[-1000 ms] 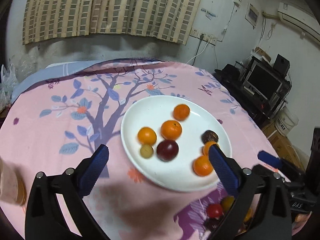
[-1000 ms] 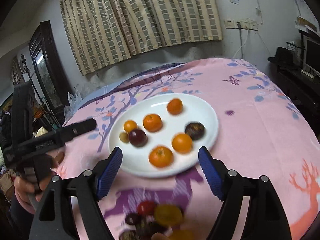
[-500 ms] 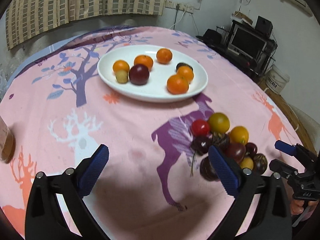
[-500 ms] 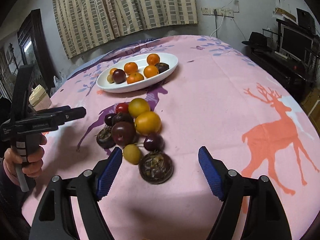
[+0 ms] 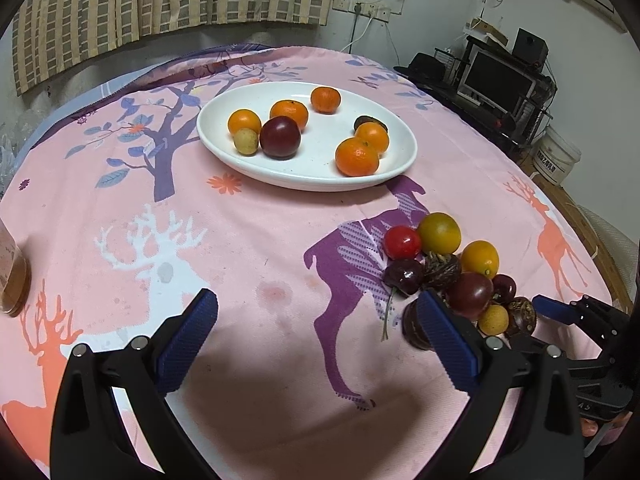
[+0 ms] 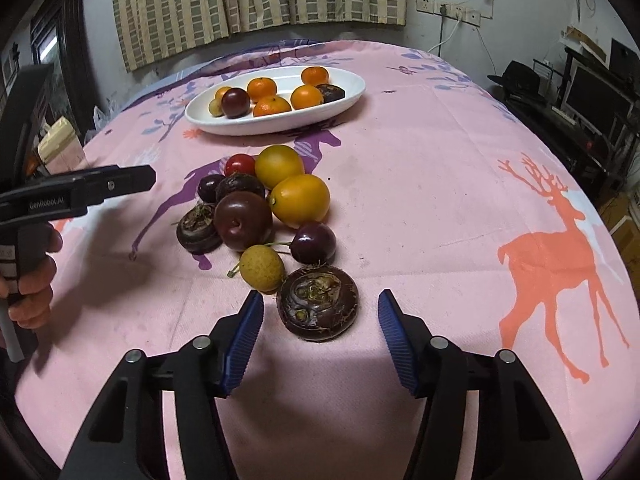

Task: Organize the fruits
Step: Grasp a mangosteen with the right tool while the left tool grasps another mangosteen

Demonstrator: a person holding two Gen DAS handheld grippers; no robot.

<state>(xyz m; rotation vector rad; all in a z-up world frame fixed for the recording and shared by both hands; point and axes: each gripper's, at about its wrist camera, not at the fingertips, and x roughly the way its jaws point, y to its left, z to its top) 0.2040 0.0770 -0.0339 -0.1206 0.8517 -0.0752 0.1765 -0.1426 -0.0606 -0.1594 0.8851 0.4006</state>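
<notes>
A white oval plate point(image 5: 396, 160) point(image 6: 352, 92) holds several oranges, a dark plum point(image 5: 280, 137) and small fruits. A loose pile of fruit point(image 5: 448, 272) lies on the pink cloth nearer me: a red tomato point(image 6: 240, 165), two yellow fruits, a plum point(image 6: 243, 220), cherries, a longan point(image 6: 262, 268) and dark water chestnuts. My right gripper point(image 6: 320, 334) is open, its pads either side of the nearest water chestnut point(image 6: 317, 306), just short of it. My left gripper point(image 5: 316, 340) is open and empty, left of the pile; its right pad point(image 5: 448, 340) hides part of a chestnut.
The round table has a pink deer-print cloth point(image 6: 440, 152). A brown jar point(image 5: 12, 276) stands at the left edge. The left gripper's handle and hand point(image 6: 36, 216) reach in at the left of the right wrist view. A TV stand point(image 5: 504, 80) stands beyond the table's right side.
Both grippers pulled back from the plate toward the near fruit pile. The right gripper has come closer to the nearest water chestnut, and its jaws have narrowed a little.
</notes>
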